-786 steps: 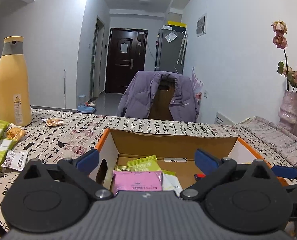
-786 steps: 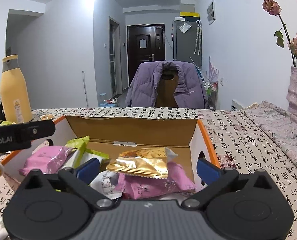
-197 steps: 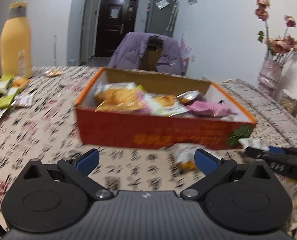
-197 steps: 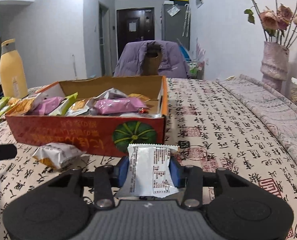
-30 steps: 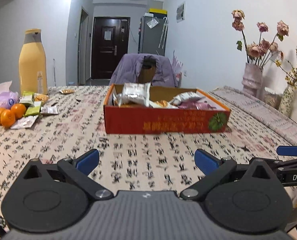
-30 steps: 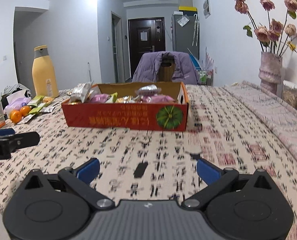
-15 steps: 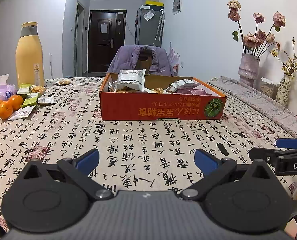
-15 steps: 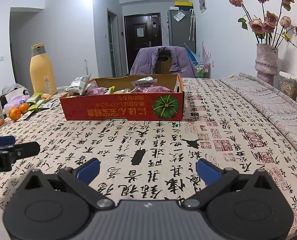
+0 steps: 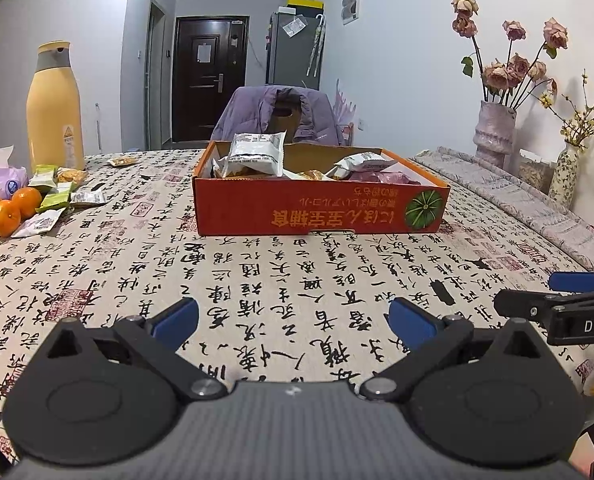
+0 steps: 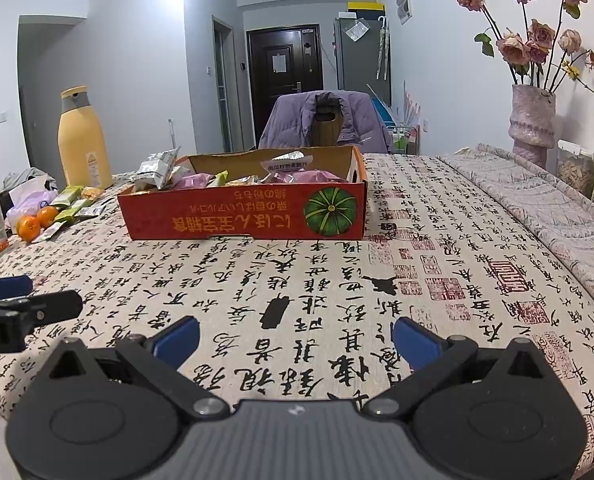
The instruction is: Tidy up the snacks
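Observation:
An orange-red cardboard box [image 9: 321, 216] with a pumpkin picture stands in the middle of the table, full of snack packets [image 9: 255, 154]; it also shows in the right wrist view [image 10: 245, 218]. My left gripper [image 9: 293, 320] is open and empty, low over the cloth near the table's front edge, well short of the box. My right gripper [image 10: 295, 338] is open and empty, level with it on the right. Loose snack packets [image 9: 55, 196] lie at the far left of the table.
A tall yellow bottle [image 9: 55, 108] and oranges [image 9: 7, 210] stand at the left. Flower vases [image 9: 495, 132] stand at the right on a grey cloth. A chair with a purple jacket [image 9: 281, 114] is behind the table.
Both grippers have pulled back a little further from the box and steadied; both stay open and empty. The box and packets have not moved.

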